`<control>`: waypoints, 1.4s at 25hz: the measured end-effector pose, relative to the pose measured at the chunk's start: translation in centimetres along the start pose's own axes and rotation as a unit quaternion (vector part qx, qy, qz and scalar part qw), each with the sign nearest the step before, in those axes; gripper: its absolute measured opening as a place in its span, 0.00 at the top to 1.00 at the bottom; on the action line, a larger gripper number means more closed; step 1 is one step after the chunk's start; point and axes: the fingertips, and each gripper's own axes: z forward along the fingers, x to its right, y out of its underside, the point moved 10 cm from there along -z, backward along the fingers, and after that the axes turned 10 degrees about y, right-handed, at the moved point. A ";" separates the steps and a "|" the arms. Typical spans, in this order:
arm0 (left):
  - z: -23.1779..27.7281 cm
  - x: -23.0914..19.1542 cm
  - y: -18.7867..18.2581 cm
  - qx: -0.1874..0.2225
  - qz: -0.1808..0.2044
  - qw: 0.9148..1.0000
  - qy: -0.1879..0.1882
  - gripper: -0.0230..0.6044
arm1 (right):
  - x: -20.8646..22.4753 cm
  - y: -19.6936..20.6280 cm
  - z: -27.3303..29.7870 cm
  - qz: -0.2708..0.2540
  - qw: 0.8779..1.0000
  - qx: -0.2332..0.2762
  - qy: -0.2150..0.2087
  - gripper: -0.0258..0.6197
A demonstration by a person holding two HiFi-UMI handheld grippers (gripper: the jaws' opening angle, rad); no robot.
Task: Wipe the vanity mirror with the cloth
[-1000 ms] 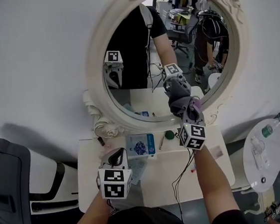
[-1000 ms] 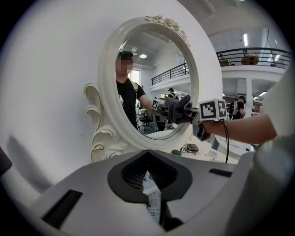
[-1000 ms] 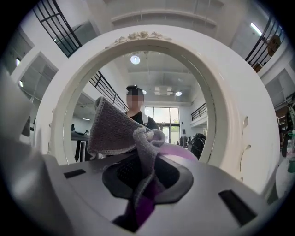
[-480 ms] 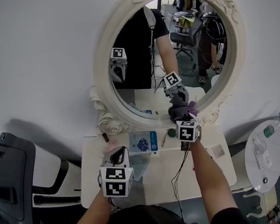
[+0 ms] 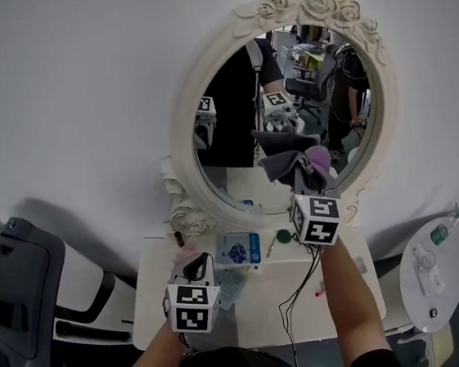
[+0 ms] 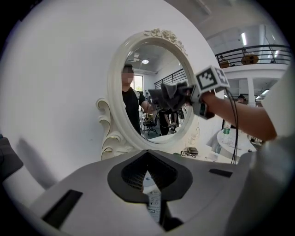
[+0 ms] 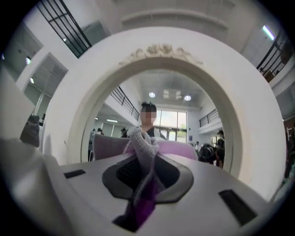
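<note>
An oval vanity mirror [image 5: 232,137] in a cream carved frame [image 5: 183,151] stands against the white wall. My right gripper [image 5: 303,180] is raised in front of the lower right of the glass, shut on a grey and purple cloth [image 5: 291,163] that bunches against the mirror. The cloth [image 7: 143,152] hangs out between the pads in the right gripper view, with the frame [image 7: 258,115] arching around it. Low over the table's left side, my left gripper [image 5: 194,266] is shut and holds nothing. The left gripper view shows the mirror [image 6: 138,83] and the cloth [image 6: 168,94] from the side.
A cream table [image 5: 252,308] below the mirror carries a blue and white packet [image 5: 237,249], a small green round thing [image 5: 283,236] and a dark cable [image 5: 300,294]. A dark chair [image 5: 11,286] stands at the left. At the right is a round white side table [image 5: 437,266].
My right gripper has lifted the cloth from the mirror's lower rim up onto the glass. The left gripper has stayed low over the table.
</note>
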 end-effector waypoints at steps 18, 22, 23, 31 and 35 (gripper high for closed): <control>-2.1 -2.8 0.8 0.015 -0.025 0.999 -0.029 0.97 | -1.9 -23.7 5.4 -0.058 0.981 0.185 0.026 0.88; -2.0 -4.0 1.4 0.008 -0.038 0.998 -0.039 0.97 | -2.4 -24.3 5.8 -0.052 0.978 0.199 0.023 0.88; -1.9 -4.3 1.4 0.007 -0.040 0.998 -0.041 0.97 | -2.3 -24.2 5.8 -0.042 0.979 0.200 0.018 0.88; 0.3 -4.4 1.2 -0.004 -0.037 0.999 -0.019 0.97 | -3.4 -20.0 5.4 -0.008 0.978 0.210 -0.008 0.88; 1.5 -3.7 1.1 -0.011 -0.031 0.999 0.001 0.97 | -4.3 -15.3 5.0 0.000 0.976 0.218 -0.008 0.88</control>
